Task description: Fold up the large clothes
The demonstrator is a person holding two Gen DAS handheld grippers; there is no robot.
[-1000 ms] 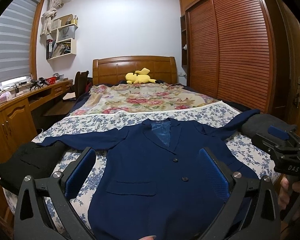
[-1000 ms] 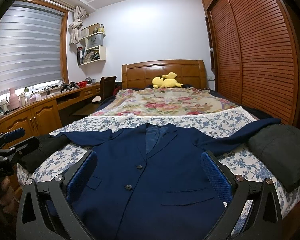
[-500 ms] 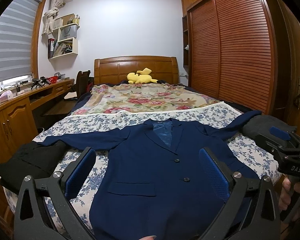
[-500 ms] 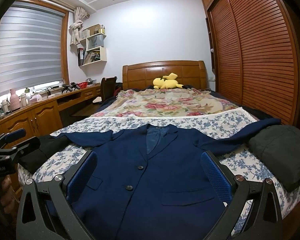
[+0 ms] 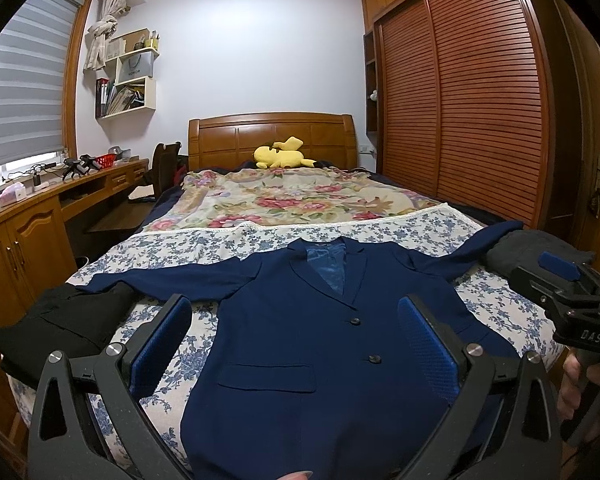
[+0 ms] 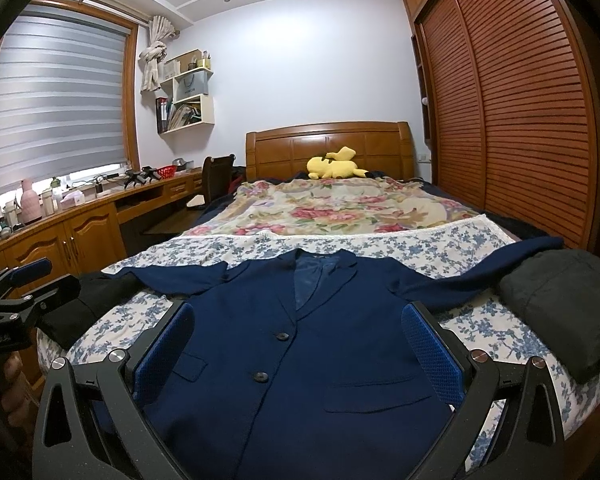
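Note:
A navy blue suit jacket (image 5: 300, 344) (image 6: 320, 344) lies flat and face up on the foot of the bed, buttoned, both sleeves spread out sideways. My left gripper (image 5: 294, 344) hovers open above its lower left front, nothing between the blue pads. My right gripper (image 6: 298, 344) hovers open over the lower right front, also empty. Each gripper shows at the edge of the other's view: the right gripper (image 5: 568, 300) held by a hand, the left gripper (image 6: 16, 300) at the far left.
A folded black garment (image 5: 56, 328) covers the jacket's left cuff; a folded dark grey one (image 6: 560, 304) lies on the right sleeve. The bed has a blue-flowered sheet (image 5: 180, 248) and a floral blanket (image 5: 300, 204). A wooden desk (image 6: 60, 232) runs left, wardrobe doors (image 5: 480, 120) right.
Both views have drifted slightly, the jacket appearing a touch farther off. Both grippers stay open and empty; the jacket has not moved.

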